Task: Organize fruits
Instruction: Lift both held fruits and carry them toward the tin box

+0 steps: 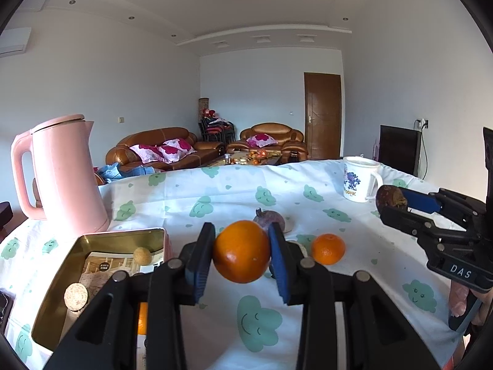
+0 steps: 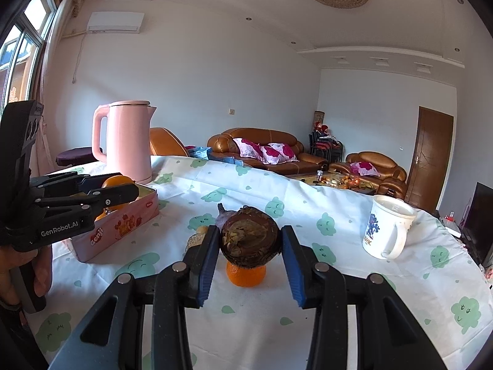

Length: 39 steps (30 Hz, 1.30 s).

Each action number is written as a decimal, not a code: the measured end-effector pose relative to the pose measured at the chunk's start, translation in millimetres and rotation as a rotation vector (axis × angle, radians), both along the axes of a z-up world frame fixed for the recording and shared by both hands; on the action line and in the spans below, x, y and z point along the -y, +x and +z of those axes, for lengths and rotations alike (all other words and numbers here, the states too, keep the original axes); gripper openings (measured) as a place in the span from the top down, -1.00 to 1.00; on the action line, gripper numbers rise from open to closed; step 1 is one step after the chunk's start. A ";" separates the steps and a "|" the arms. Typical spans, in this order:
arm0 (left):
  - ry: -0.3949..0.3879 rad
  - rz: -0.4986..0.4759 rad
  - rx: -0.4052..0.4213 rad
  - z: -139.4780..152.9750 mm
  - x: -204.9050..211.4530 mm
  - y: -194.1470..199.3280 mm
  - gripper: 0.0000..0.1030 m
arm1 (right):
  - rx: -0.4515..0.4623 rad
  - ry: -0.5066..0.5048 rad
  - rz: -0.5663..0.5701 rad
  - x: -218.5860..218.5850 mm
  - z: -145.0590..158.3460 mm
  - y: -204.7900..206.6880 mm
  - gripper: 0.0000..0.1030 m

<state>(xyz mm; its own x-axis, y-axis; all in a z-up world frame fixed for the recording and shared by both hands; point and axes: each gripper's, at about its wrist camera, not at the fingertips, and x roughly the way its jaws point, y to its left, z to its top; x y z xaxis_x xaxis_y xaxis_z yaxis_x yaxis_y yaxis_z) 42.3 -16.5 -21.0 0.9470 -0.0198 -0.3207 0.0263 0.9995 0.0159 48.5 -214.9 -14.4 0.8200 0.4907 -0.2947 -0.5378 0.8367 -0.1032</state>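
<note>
Table covered by a white cloth (image 1: 308,166) printed with green smiling clouds; the cloth's far edge curved across both views, with a living room beyond: brown leather sofas (image 2: 262,148) with pink flowered cushions, a low coffee table, a brown door (image 1: 322,114) in the far wall, a dark screen (image 1: 399,148) to the right. Windows showed at the left in the right wrist view.

A pink kettle (image 1: 66,172) stood at the table's left far side. Just in front of it sat an open gold-lined tin (image 1: 92,240), pink outside, holding cork-coloured pieces and an orange fruit low at its near end. A white mug (image 2: 388,228) stood near the right far edge.

The left gripper (image 1: 242,252) was clamped on an orange (image 1: 242,251), held above the cloth just right of the tin. The right gripper (image 2: 249,240) was clamped on a dark brown round fruit (image 2: 249,239), raised over the middle of the table.

On the cloth between them lay a smaller orange (image 1: 328,249) and a purple fruit (image 1: 271,219), with something pale partly hidden beside it. The near middle and right of the cloth lay bare, leaving open room there.
</note>
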 end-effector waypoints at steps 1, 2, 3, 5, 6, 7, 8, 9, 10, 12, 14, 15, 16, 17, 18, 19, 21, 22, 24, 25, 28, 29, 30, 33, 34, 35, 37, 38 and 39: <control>-0.002 0.002 -0.002 -0.5 0.0 0.2 0.28 | 0.003 -0.006 0.001 -1.5 0.0 -0.8 0.18; -0.003 0.004 -0.004 -0.6 -0.6 0.6 0.28 | 0.006 -0.012 0.003 -2.7 -0.1 -1.8 0.18; -0.005 0.005 -0.005 -0.7 -0.8 0.7 0.28 | 0.009 -0.016 0.004 -3.3 0.1 -2.2 0.18; -0.008 0.008 -0.006 -0.7 -1.8 0.9 0.28 | 0.009 -0.022 0.005 -4.9 -0.1 -3.4 0.18; -0.009 0.009 -0.008 -0.7 -2.0 1.0 0.28 | 0.008 -0.023 0.006 -5.7 0.0 -3.5 0.18; -0.009 0.010 -0.008 -0.7 -2.3 0.9 0.28 | 0.006 -0.023 0.007 -6.5 0.0 -3.5 0.18; -0.010 0.013 -0.007 -0.6 -2.8 0.7 0.28 | 0.004 -0.023 0.009 -7.4 -0.1 -3.4 0.18; -0.009 0.017 -0.008 -0.4 -3.5 0.5 0.28 | 0.001 -0.023 0.012 -8.3 -0.1 -2.9 0.18; -0.008 0.020 -0.010 -0.5 -4.1 0.7 0.28 | -0.002 -0.023 0.016 -9.3 -0.1 -2.4 0.18; -0.011 0.027 -0.012 -0.8 -5.9 1.0 0.28 | -0.001 -0.029 0.023 -12.5 -0.2 -2.2 0.18; -0.009 0.035 -0.015 -0.5 -7.2 0.8 0.28 | 0.000 -0.033 0.029 -16.4 -0.1 -2.4 0.18; -0.010 0.037 -0.015 -0.6 -8.4 0.6 0.28 | 0.000 -0.033 0.033 -18.2 0.0 -2.5 0.18; -0.012 0.039 -0.014 -0.6 -9.5 0.6 0.28 | -0.001 -0.030 0.036 -19.4 -0.2 -2.4 0.18; -0.012 0.041 -0.014 -0.5 -10.5 0.4 0.28 | -0.003 -0.027 0.040 -20.6 0.0 -2.3 0.18; -0.011 0.044 -0.015 -0.6 -11.3 0.4 0.28 | -0.009 -0.022 0.044 -22.0 0.2 -1.9 0.18; -0.011 0.048 -0.015 -0.7 -12.2 0.0 0.28 | -0.018 -0.016 0.048 -23.7 0.6 -1.5 0.18; -0.011 0.056 -0.017 -0.8 -15.0 -0.8 0.28 | -0.035 -0.007 0.056 -27.1 1.8 -0.3 0.18; -0.012 0.059 -0.018 -0.7 -16.1 -1.0 0.28 | -0.036 -0.005 0.062 -29.4 2.5 -0.2 0.18; -0.011 0.066 -0.019 -0.5 -18.6 -1.7 0.28 | -0.035 -0.007 0.072 -34.9 3.6 -0.9 0.18; -0.010 0.071 -0.019 -0.3 -19.9 -2.0 0.28 | -0.035 -0.007 0.079 -37.6 4.1 -1.6 0.18; -0.013 0.080 -0.019 0.5 -24.5 -4.1 0.28 | -0.036 -0.010 0.099 -47.0 5.1 -2.8 0.18; -0.014 0.082 -0.018 0.9 -26.1 -4.8 0.28 | -0.037 -0.011 0.107 -50.3 5.5 -3.2 0.18; -0.016 0.086 -0.018 1.1 -27.6 -5.3 0.28 | -0.037 -0.013 0.114 -53.7 5.9 -3.9 0.18; -0.019 0.095 -0.021 1.0 -32.9 -6.2 0.28 | -0.034 -0.021 0.134 -63.3 7.1 -5.3 0.18; -0.019 0.099 -0.021 1.1 -35.0 -6.0 0.28 | -0.033 -0.023 0.140 -66.2 7.6 -6.2 0.18; -0.019 0.103 -0.023 0.9 -36.8 -6.2 0.28 | -0.032 -0.024 0.146 -69.0 8.1 -6.8 0.18; -0.019 0.112 -0.027 0.2 -39.8 -6.9 0.28 | -0.030 -0.027 0.158 -74.1 9.1 -8.3 0.18; -0.020 0.116 -0.029 -0.1 -41.6 -7.2 0.28 | -0.029 -0.029 0.163 -76.9 9.4 -7.9 0.18; -0.022 0.120 -0.031 -0.3 -43.8 -7.6 0.28 | -0.028 -0.030 0.169 -79.6 9.7 -8.3 0.18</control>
